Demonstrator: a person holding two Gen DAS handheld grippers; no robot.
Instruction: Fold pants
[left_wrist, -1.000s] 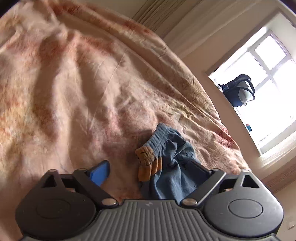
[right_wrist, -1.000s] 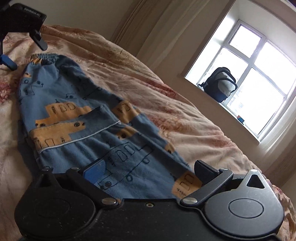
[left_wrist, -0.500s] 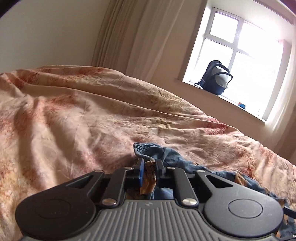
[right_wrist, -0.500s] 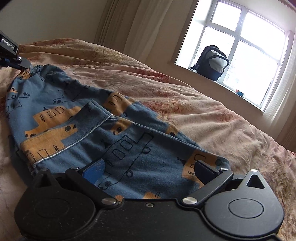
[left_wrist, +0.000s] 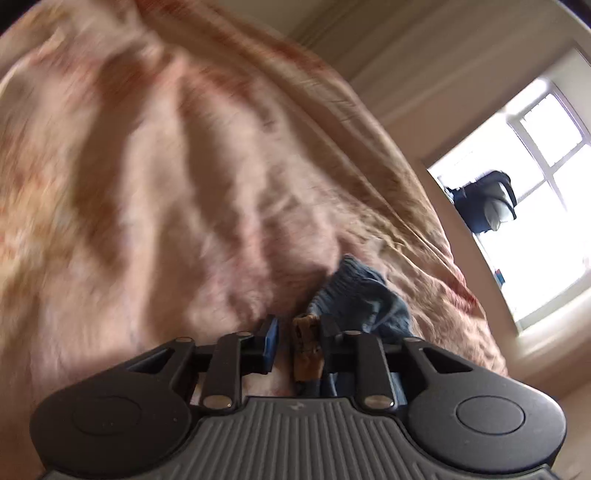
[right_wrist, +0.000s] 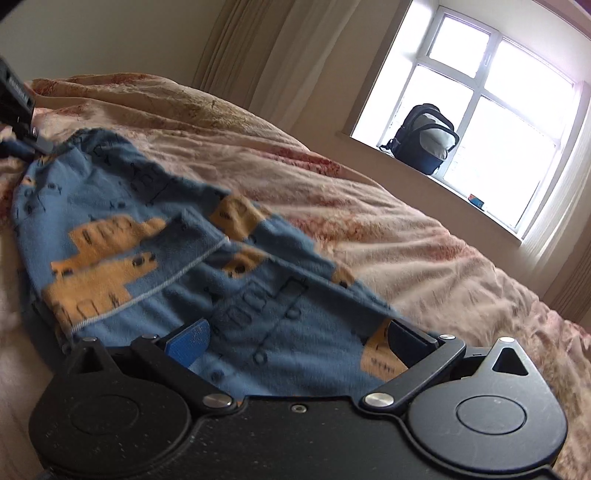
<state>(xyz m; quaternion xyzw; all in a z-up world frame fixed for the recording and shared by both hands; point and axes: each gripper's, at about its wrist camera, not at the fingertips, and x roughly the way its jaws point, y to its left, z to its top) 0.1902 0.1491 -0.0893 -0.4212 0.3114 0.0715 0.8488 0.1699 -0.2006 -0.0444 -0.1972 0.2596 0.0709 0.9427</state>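
Note:
Blue pants (right_wrist: 147, 229) with orange vehicle prints lie along the bed, partly folded. My right gripper (right_wrist: 297, 332) stands open low over their near end, the cloth spreading between and under its fingers. At the far waistband corner sits my left gripper (right_wrist: 14, 103). In the left wrist view the left gripper (left_wrist: 299, 326) has its jaws opening. An orange-and-blue edge of the pants (left_wrist: 306, 347) hangs between them against the right finger, clear of the blue left pad. The rest of the pants (left_wrist: 362, 295) is bunched just beyond. This view is blurred.
A rumpled pink and rust bedcover (left_wrist: 147, 184) fills the bed (right_wrist: 406, 240). A dark backpack (right_wrist: 424, 140) sits on the windowsill at the back right, with curtains beside the window. The wall runs behind the bed.
The left gripper went from wide open to shut on the waistband edge, and now its jaws have parted again and it tilts down toward the bed. The right gripper has barely moved.

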